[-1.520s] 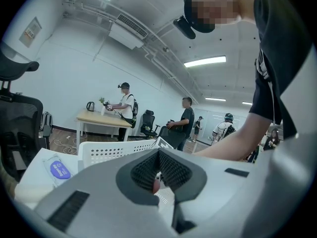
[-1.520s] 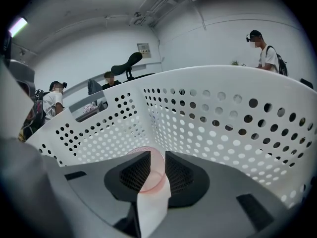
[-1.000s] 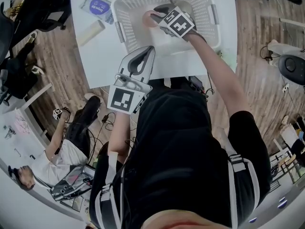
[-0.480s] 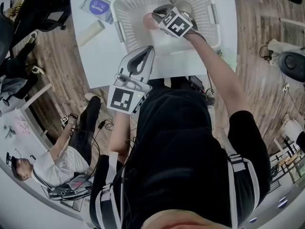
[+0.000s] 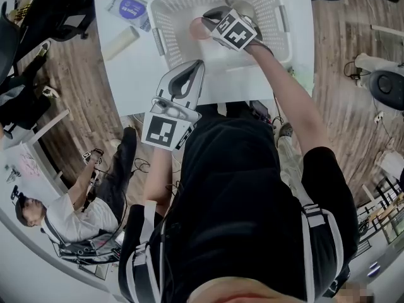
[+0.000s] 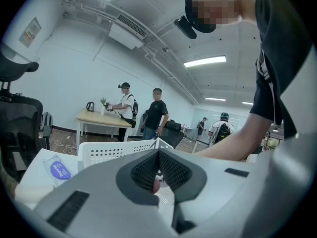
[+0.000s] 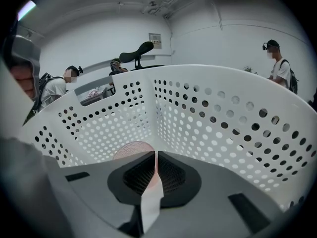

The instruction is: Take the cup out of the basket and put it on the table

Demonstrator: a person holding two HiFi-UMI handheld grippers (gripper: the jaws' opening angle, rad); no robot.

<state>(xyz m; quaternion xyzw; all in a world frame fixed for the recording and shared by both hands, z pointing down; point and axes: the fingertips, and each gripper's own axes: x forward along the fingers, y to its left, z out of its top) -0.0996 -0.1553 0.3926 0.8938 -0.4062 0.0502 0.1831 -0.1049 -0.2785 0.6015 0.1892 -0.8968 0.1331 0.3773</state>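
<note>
A white perforated basket stands on the white table. A pink cup sits inside it near the left wall. My right gripper reaches into the basket and is shut on the cup's wall. In the right gripper view the cup shows just behind the right gripper, with pink in the slit between the pads and basket wall all around. My left gripper hovers at the table's near edge, outside the basket, shut and holding nothing. In its own view the left gripper points toward the basket.
Left of the basket a blue-labelled packet and a cream cylinder lie on the table. A person sits on the wooden floor at lower left, beside cables. A dark chair stands off the table's left side.
The right gripper and the cup have shifted only very slightly inside the basket. The left gripper has stayed put. The seated person on the floor has moved.
</note>
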